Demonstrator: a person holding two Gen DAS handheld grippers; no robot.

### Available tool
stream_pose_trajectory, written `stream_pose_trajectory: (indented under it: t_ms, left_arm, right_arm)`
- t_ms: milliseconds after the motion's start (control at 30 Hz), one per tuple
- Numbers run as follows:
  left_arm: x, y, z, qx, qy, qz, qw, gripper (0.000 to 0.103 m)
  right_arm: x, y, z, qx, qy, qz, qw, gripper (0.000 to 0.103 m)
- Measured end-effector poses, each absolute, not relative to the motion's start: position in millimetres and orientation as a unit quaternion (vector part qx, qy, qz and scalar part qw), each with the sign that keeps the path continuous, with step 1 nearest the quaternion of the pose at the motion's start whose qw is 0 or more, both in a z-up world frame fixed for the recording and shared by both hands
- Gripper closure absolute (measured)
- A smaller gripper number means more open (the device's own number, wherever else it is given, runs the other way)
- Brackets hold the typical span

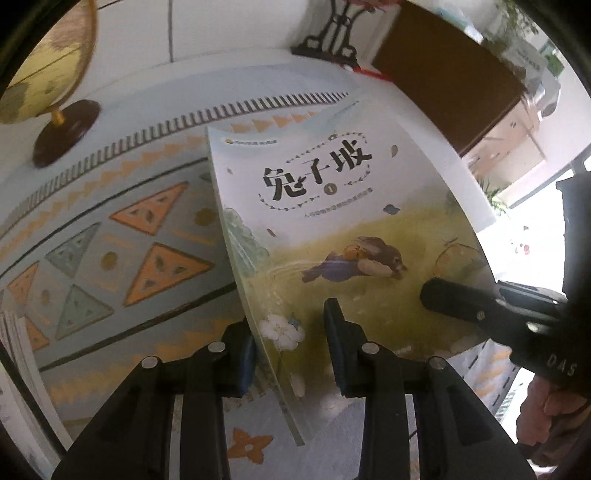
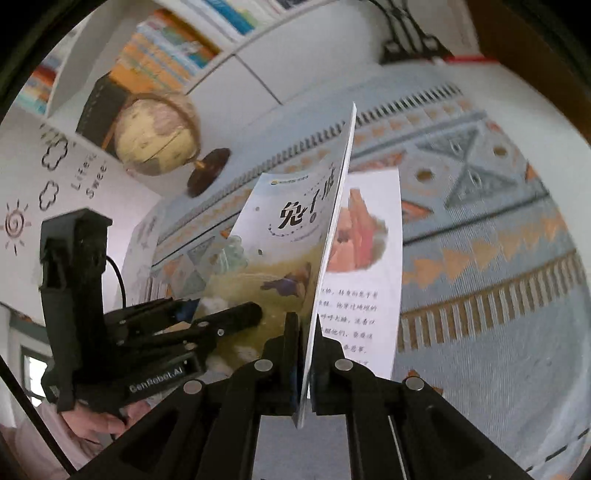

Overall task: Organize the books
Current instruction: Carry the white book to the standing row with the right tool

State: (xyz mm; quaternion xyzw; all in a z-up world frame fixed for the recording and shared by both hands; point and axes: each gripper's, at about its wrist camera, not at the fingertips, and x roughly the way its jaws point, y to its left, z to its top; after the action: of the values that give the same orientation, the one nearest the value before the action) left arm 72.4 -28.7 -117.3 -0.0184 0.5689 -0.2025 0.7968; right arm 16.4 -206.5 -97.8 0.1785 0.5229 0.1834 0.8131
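A picture book (image 1: 332, 221) with a rabbit on its pale cover is held up above the patterned tablecloth (image 1: 110, 240). My left gripper (image 1: 290, 350) is shut on the book's lower spine edge, one finger on each side. In the right wrist view, my right gripper (image 2: 306, 354) is shut on the edge of the book's (image 2: 280, 251) front cover. The cover stands nearly edge-on there, and an inner page (image 2: 369, 258) with text and a picture hangs open to the right. The left gripper (image 2: 221, 321) reaches in from the left, and the right gripper's finger (image 1: 443, 299) lies on the cover.
A globe (image 2: 159, 136) on a dark base stands at the table's back left. Behind it a white shelf (image 2: 166, 48) holds several upright books. A black ornate stand (image 1: 332, 33) and a brown board (image 1: 443, 74) are at the back. More books (image 1: 14, 350) lie at the left edge.
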Motion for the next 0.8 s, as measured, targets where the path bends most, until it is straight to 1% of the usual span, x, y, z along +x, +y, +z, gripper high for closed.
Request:
stream_pose_trajectory:
  t_ms: [333, 433, 800]
  left_arm:
    - [46.9, 32.2, -83.2, -0.049, 0.550, -0.186, 0.813, 0.074]
    - [35.9, 63.8, -72.0, -0.083, 0.542, -0.177, 0.818, 0.074]
    - [-17.1, 174.3, -34.8, -0.130, 0.489, -0.124, 0.854, 0.073]
  right_arm:
    - [-3.2, -147.2, -64.8, 0.138, 0.505, 0.243, 0.817, 0.098]
    - [-9.7, -126.1, -54.8, 0.139, 0.498, 0.270, 0.812, 0.098]
    - [-29.2, -20.0, -11.6, 0.097, 0.456, 0.370, 0.804, 0.097]
